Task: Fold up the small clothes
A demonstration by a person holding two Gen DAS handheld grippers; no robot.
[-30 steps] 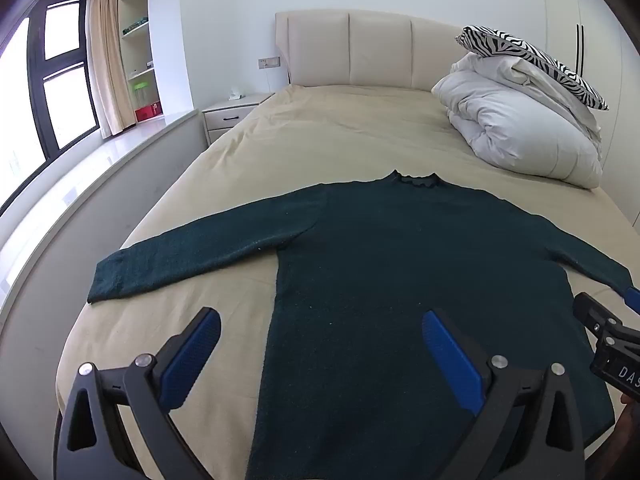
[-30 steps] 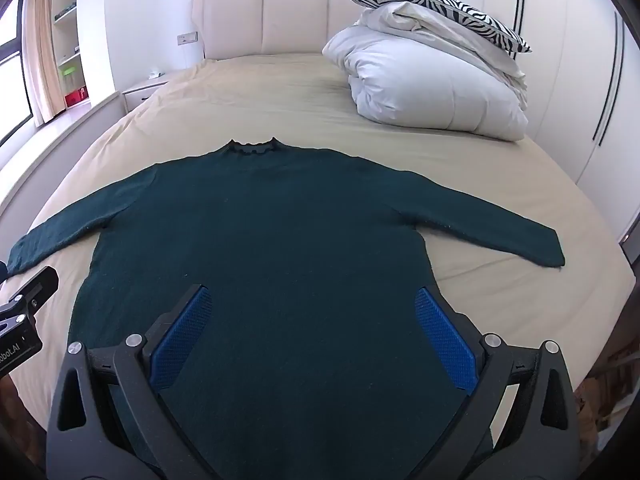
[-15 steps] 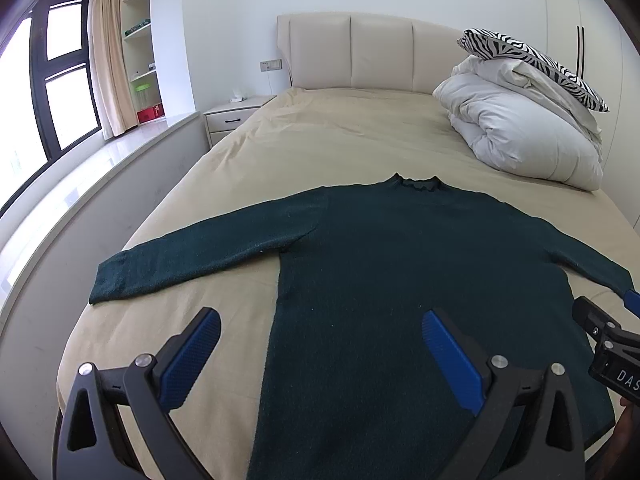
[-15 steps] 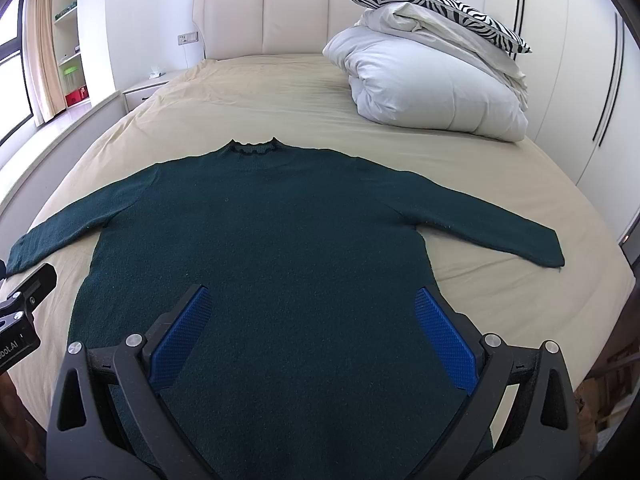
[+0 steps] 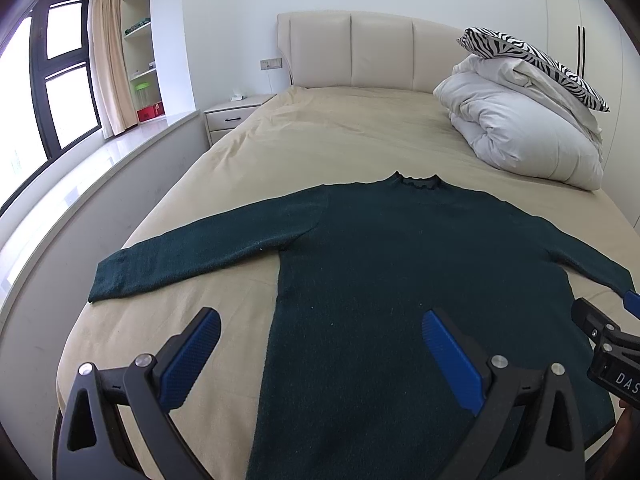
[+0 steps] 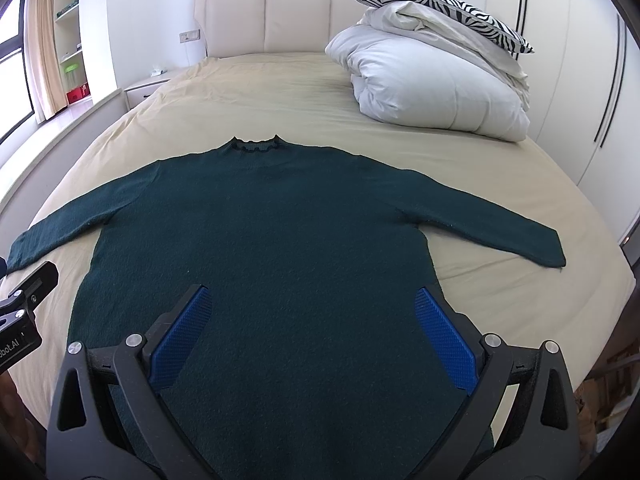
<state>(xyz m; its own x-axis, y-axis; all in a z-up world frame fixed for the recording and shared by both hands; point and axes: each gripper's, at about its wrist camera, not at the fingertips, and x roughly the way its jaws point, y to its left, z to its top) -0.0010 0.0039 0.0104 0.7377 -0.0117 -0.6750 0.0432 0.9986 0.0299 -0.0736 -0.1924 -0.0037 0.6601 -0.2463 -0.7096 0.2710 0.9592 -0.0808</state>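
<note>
**Sweater laid flat, both tongs pulling back before the first fold**

While I am watching both wrist feeds, the dark green sweater [image 6: 272,248] is lying face-up on the beige bed [image 5: 328,128], collar toward the headboard [image 6: 264,16], body smooth and both sleeves stretched out to the sides. Compared with a second ago, it is sitting slightly farther up and smaller in each view, so I am reading the change as both tools easing back and up from the hem end; the cloth itself is not shifting at all.

My left tongs [image 5: 320,344] are hanging released, blue pads spread wide over the left half of the body, grasping nothing. My right tongs [image 6: 310,320] are likewise spread wide over the lower middle of the sweater, empty. Each tool is showing at the edge of the other's view, side by side near the hem.

I am judging that the spreading stage is finished and the folding is not yet begun. The left sleeve cuff [image 5: 108,280] and right sleeve cuff [image 6: 548,248] are lying well apart from the tongs, so either one is going to need a long reach. The folded duvet [image 6: 432,84] and striped pillow [image 6: 432,4] are staying clear, near the headboard.
</note>
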